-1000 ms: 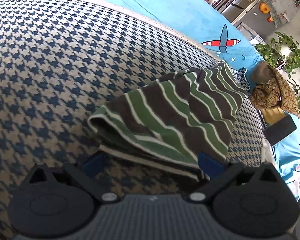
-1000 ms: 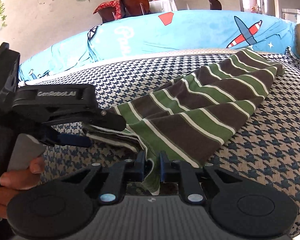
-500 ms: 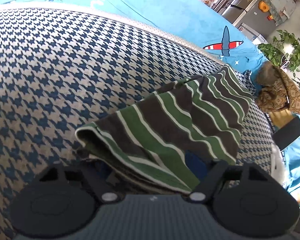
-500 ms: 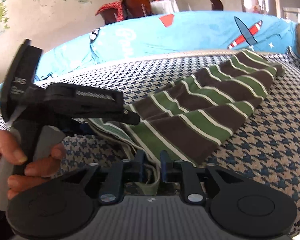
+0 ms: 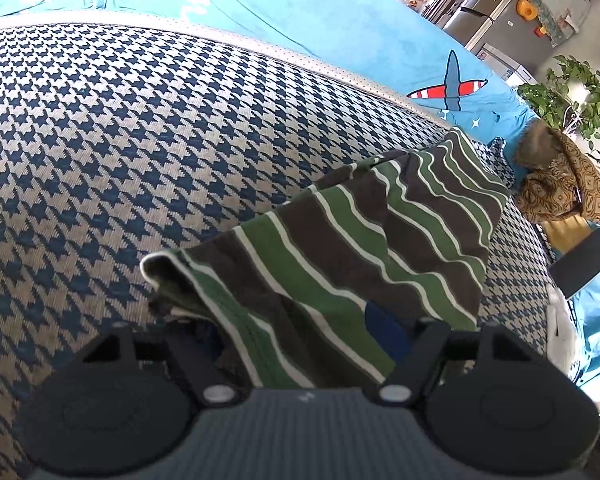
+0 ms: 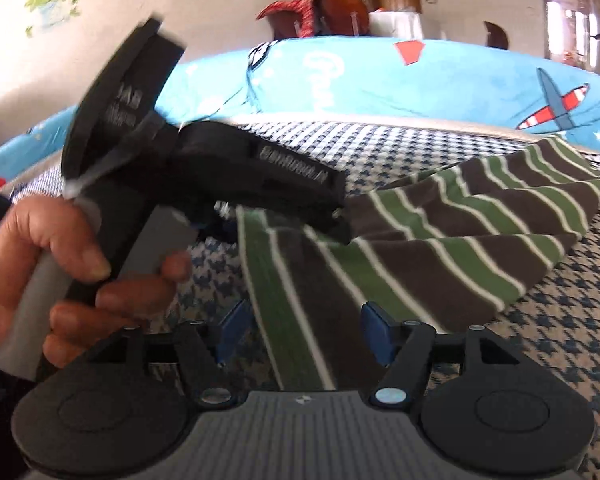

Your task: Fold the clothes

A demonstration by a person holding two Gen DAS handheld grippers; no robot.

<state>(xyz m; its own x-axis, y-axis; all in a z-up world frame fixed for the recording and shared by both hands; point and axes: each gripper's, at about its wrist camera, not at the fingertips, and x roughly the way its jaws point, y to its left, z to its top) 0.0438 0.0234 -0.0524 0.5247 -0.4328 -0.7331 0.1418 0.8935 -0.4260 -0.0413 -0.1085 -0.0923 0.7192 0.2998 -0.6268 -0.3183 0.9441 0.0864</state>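
A green, brown and white striped garment (image 5: 360, 248) lies folded lengthwise on the houndstooth sofa seat (image 5: 140, 140). Its near end is bunched and raised between the fingers of my left gripper (image 5: 296, 330), which stand partly apart around the cloth; the left pad is hidden under it. In the right wrist view the same garment (image 6: 460, 232) runs from under the left gripper's upper finger (image 6: 300, 184) down between the blue pads of my right gripper (image 6: 304, 326), which is open. A hand (image 6: 60, 248) holds the left gripper's handle.
A blue cover with an aeroplane print (image 5: 380, 32) drapes the sofa back. A brown patterned cloth (image 5: 564, 184) and a black flat device (image 5: 584, 260) sit at the sofa's right end, near a plant (image 5: 564, 96).
My right gripper has opened and let go of the garment's near edge. The left gripper has pushed in around the bunched end, narrowed its fingers and tilted upward.
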